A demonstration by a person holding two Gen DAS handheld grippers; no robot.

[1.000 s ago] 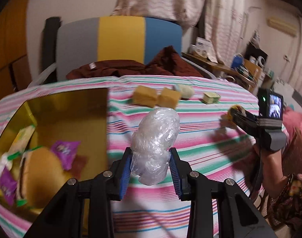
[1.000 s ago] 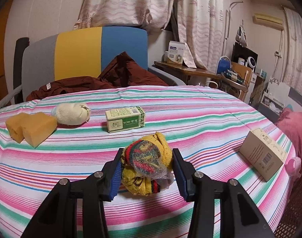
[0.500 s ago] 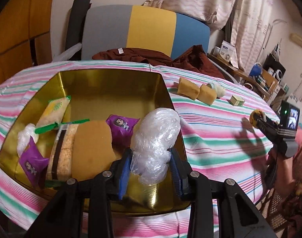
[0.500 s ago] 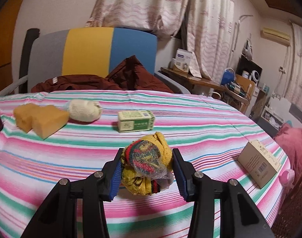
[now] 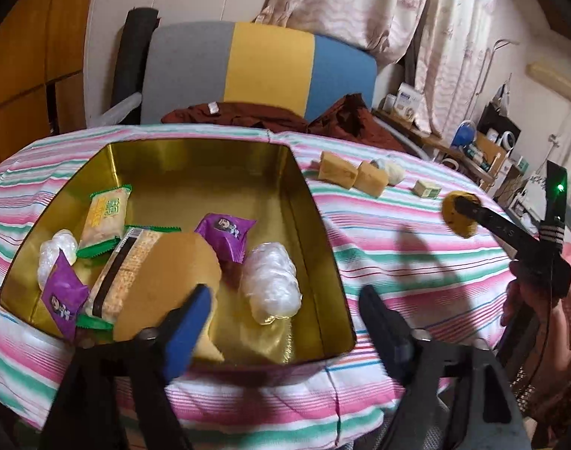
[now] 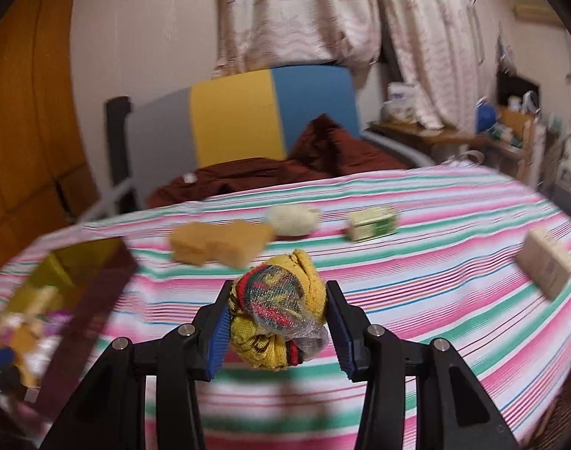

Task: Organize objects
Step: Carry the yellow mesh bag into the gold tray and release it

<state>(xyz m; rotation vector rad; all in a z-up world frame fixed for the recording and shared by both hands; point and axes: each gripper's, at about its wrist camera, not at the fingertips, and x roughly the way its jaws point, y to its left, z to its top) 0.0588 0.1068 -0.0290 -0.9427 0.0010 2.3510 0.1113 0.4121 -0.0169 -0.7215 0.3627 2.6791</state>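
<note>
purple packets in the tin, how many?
2. One purple packet lies mid-tin, behind the round tan piece; the other is at the near left corner. More could be hidden under the pile.

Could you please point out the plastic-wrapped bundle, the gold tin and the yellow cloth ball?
plastic-wrapped bundle (image 5: 271, 285): left wrist view, middle of the wrap.
gold tin (image 5: 324, 240): left wrist view, inner right wall.
yellow cloth ball (image 6: 276, 302): right wrist view, its netted front.
</note>
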